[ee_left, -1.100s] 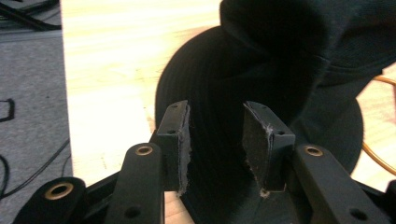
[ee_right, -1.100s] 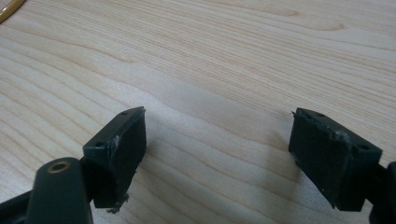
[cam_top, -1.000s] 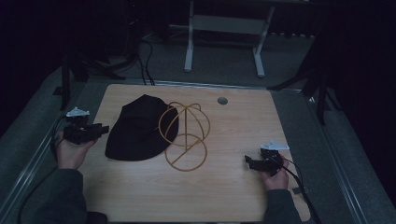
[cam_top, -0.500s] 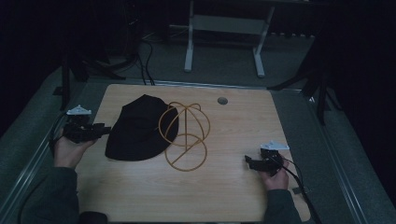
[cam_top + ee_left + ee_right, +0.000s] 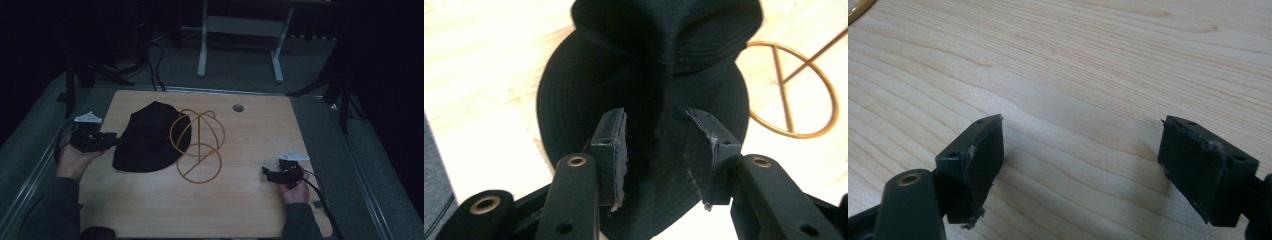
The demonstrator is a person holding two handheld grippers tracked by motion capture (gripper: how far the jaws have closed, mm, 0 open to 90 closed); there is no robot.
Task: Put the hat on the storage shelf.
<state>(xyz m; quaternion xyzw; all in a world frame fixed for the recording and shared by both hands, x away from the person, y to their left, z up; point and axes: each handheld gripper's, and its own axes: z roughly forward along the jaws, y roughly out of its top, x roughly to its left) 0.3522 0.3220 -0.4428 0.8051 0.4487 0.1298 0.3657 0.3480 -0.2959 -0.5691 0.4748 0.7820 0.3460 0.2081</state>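
Observation:
A black bucket hat (image 5: 150, 142) lies flat on the left half of the wooden table (image 5: 250, 210). Its right side overlaps a gold wire frame (image 5: 197, 145) made of rings and bars. My left gripper (image 5: 114, 141) is at the table's left edge, pointing at the hat's brim. In the left gripper view its jaws (image 5: 656, 125) stand apart over the hat (image 5: 659, 65), and the pads do not press the cloth. The wire frame (image 5: 794, 90) lies beyond it. My right gripper (image 5: 265, 172) rests open at the front right over bare wood (image 5: 1083, 135).
A small round grommet (image 5: 238, 107) sits in the tabletop near the far edge. Grey carpet borders the table on both sides. A metal stand's legs (image 5: 202, 50) and cables are on the floor beyond. A curve of the gold wire (image 5: 858, 12) appears in the right gripper view's corner.
My left gripper has edged slightly toward the hat. The right gripper, the hat and the wire frame have stayed where they were.

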